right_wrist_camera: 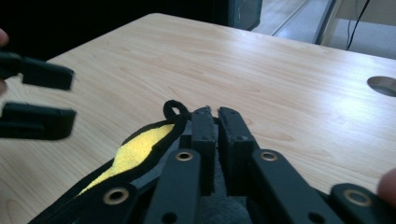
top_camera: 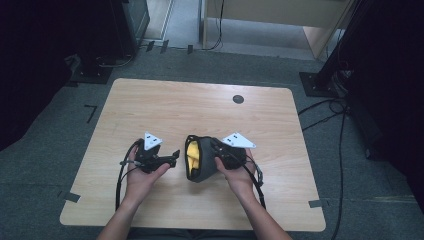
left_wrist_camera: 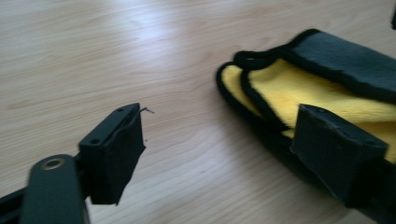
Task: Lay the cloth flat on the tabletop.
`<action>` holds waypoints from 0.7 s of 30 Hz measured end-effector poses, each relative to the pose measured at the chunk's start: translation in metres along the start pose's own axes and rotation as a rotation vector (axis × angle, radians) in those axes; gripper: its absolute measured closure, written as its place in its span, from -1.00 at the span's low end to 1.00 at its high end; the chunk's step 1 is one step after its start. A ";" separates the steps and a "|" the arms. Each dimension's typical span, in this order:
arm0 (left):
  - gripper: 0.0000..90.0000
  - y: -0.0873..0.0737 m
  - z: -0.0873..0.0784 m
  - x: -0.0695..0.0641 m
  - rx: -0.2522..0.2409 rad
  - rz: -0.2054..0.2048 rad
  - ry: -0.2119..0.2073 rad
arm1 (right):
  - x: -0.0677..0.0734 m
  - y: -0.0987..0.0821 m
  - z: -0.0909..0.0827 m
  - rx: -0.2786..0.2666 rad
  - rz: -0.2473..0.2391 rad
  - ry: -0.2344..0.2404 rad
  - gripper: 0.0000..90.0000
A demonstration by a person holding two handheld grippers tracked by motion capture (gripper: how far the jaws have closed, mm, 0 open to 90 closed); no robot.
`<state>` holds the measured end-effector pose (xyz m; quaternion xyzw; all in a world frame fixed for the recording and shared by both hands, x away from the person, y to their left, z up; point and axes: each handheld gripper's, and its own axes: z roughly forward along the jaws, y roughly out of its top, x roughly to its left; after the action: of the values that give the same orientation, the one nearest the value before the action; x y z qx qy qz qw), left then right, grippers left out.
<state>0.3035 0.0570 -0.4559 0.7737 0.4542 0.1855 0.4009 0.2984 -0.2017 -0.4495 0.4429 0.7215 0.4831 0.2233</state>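
On the wooden bench (top_camera: pixel 165 100), the left gripper (top_camera: pixel 172 156) is sitting at about 8 o'clock from the bench's middle, its fingers (left_wrist_camera: pixel 114 151) standing well apart with nothing between them. Just to its right, at roughly 6 o'clock, a folded dark grey cloth (top_camera: pixel 200 160) with a yellow inner face and black edging is lying on the wood. The right gripper (right_wrist_camera: pixel 217 126) is closing its fingers (right_wrist_camera: pixel 204 135) on the cloth's grey fabric. A round grommet hole (top_camera: pixel 238 99) is lying toward 1 o'clock.
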 end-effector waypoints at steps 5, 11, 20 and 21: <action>-0.51 0.001 0.011 -0.015 0.015 0.025 -0.063 | -0.007 -0.002 -0.013 -0.015 -0.001 0.004 0.99; -0.31 -0.011 0.033 -0.028 0.086 0.023 -0.120 | -0.007 -0.006 -0.010 0.012 0.044 0.076 0.48; 0.29 -0.023 0.033 -0.039 0.080 0.061 -0.168 | 0.012 -0.025 0.013 0.167 0.012 0.018 0.59; 0.29 -0.025 0.032 -0.039 0.084 0.067 -0.164 | 0.012 -0.025 0.013 0.167 0.012 0.018 0.59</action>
<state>0.2909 0.0161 -0.4920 0.8172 0.4011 0.1157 0.3975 0.2915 -0.1888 -0.4767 0.4600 0.7585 0.4267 0.1760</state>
